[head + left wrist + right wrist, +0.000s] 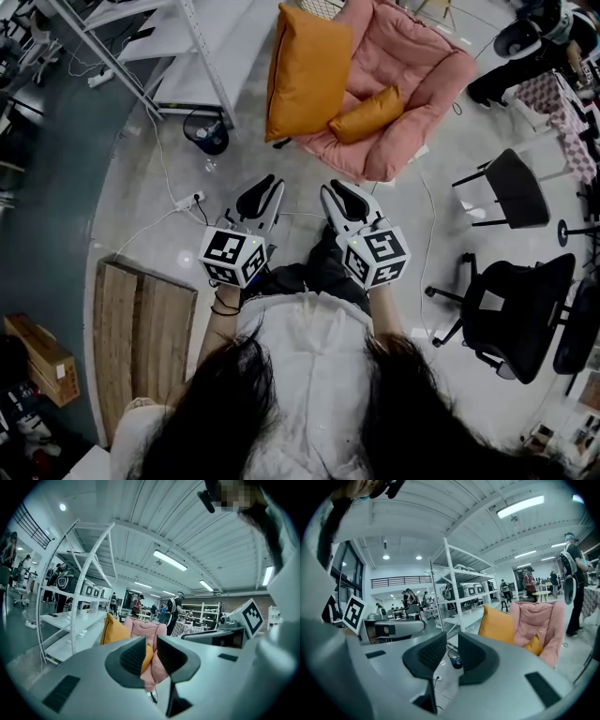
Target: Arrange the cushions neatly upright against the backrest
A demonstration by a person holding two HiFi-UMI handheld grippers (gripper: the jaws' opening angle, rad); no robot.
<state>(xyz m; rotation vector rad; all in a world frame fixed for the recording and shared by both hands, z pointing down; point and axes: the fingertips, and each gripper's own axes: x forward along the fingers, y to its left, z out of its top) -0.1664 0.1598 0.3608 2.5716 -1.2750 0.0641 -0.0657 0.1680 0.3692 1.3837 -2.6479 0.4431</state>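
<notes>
No readable text anywhere that I can spot, no brands, numbers or signs. Closest thing is the black-and-white square markers on the left gripper's cube and the right gripper's cube, which are just blocky patterns, no letters.

Open floor runs ahead to the armchair; a bin and, seemingly close, a rack stand left.

Wearing a white top, dark trousers, long dark hair and a thin dark wristband. The pale grey left gripper and right gripper have black ribbed pads and white cubes with black square markers.
</notes>
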